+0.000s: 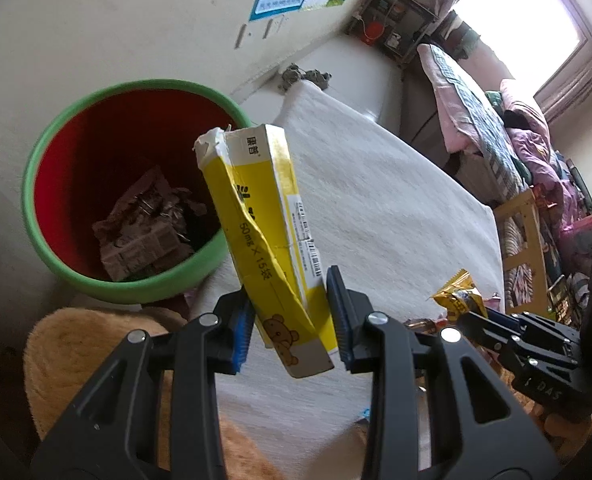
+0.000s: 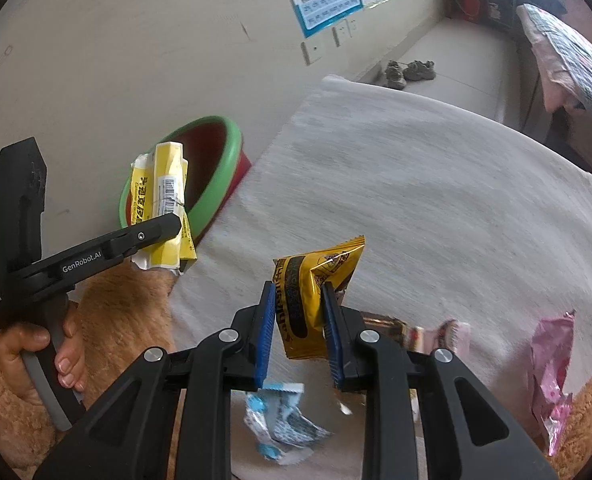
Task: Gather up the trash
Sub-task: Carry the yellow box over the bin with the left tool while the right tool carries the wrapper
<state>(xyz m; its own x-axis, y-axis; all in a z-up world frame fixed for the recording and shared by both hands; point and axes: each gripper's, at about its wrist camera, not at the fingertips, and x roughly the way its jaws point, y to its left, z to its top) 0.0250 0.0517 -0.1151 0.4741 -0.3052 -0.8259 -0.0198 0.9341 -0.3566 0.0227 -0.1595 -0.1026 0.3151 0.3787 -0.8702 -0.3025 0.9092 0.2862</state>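
the left gripper (image 1: 292, 320) was clamped on the lower part of a crumpled yellow box (image 1: 264, 216), its blue pads pressed to both sides, the torn top end tilted toward the bin (image 1: 56, 152) and overlapping its green rim. the right gripper (image 2: 298, 328) pinched a yellow snack wrapper (image 2: 316, 276) between nearly closed pads, above the white cloth (image 2: 436, 184). under its frame a blue-and-white wrapper (image 2: 284, 420) lay partly hidden; a pink wrapper (image 2: 552, 376) sat near the right edge, and another wrapper behind the right finger was too covered to make out. a hand (image 2: 44, 356) gripped the left tool's handle. dark crumpled trash (image 1: 144, 224) lay in the bin's red interior, hard to identify.
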